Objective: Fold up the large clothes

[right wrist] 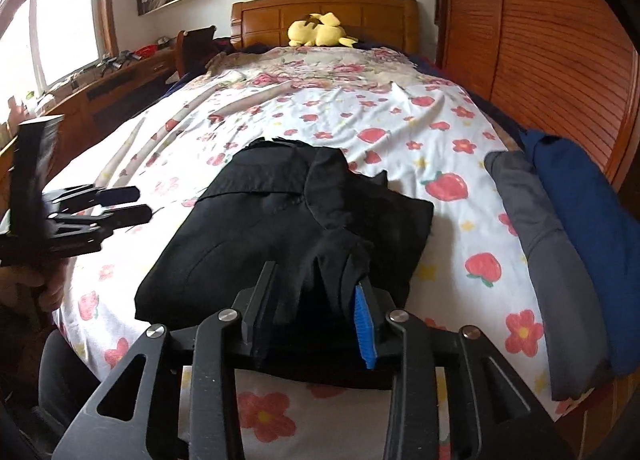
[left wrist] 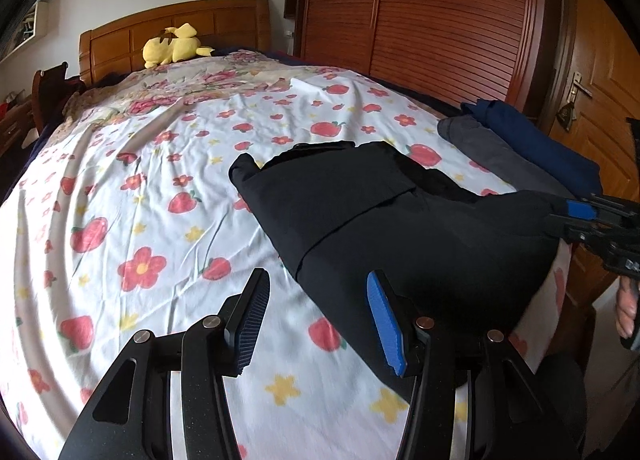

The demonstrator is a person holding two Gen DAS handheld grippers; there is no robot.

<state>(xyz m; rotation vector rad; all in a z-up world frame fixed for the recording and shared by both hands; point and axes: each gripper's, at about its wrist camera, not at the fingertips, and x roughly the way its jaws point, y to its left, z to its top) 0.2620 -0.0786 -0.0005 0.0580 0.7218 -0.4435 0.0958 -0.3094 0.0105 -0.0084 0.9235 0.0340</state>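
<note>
My left hand-held gripper [left wrist: 316, 324] hangs just above the bed's flowered sheet [left wrist: 160, 188], jaws apart with nothing between them; its blue pad [left wrist: 386, 326] sits beside the near edge of the black garment [left wrist: 400, 220]. My right hand-held gripper [right wrist: 314, 324] has its jaws spread at the garment's near hem, and a bunched fold of black cloth rises between the fingers; I cannot tell whether the pads press on it, though from the left view the tips look loose at the cloth's corner. The black garment lies folded in the middle of the foot of the bed. To its right, along the bed's edge, rest a grey garment [right wrist: 536, 228] and a dark blue garment [right wrist: 588, 212], side by side. Far off, a yellow plush toy [right wrist: 320, 34] lies against the wooden headboard [right wrist: 320, 8].
</note>
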